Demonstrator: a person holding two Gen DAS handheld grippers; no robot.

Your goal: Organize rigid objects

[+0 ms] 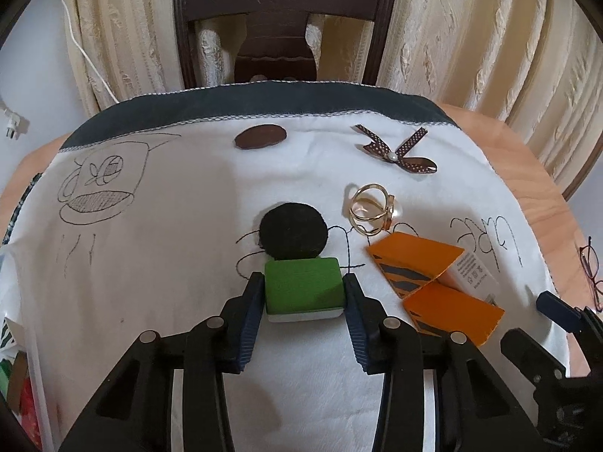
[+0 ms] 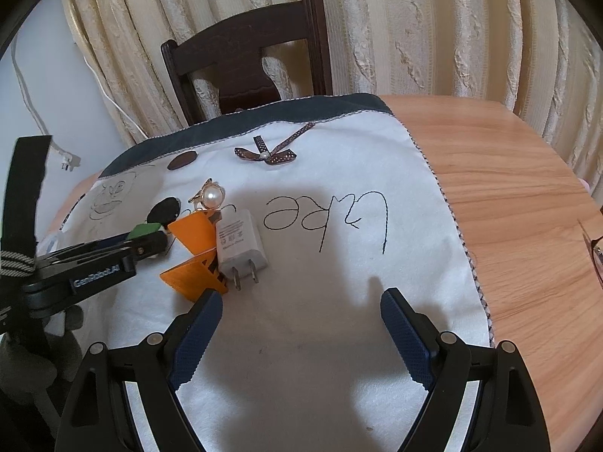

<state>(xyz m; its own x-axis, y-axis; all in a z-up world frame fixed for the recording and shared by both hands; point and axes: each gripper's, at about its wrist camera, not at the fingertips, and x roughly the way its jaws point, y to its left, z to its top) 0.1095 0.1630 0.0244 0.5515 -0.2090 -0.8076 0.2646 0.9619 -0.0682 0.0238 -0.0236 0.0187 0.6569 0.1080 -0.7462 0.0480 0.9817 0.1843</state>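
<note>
Left wrist: left gripper [image 1: 304,295] clamped on green block [image 1: 303,287], low over the white cloth [image 1: 150,263], just beside the black patch [image 1: 292,230]. Ring [image 1: 371,209] and orange piece [image 1: 426,275] to its right. Right wrist: right gripper [image 2: 301,301] jaws apart, holding nothing, over bare cloth; charger [image 2: 241,243] touches the orange piece, pearl ring behind them.

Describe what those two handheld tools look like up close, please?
Both match. The left tool and right tool have black plastic linkage arms joined by silver round pins, ending in dark blue ribbed pads. The right wrist view shows white lettering along the left tool's side and a black strap with a grey-striped band.
</note>
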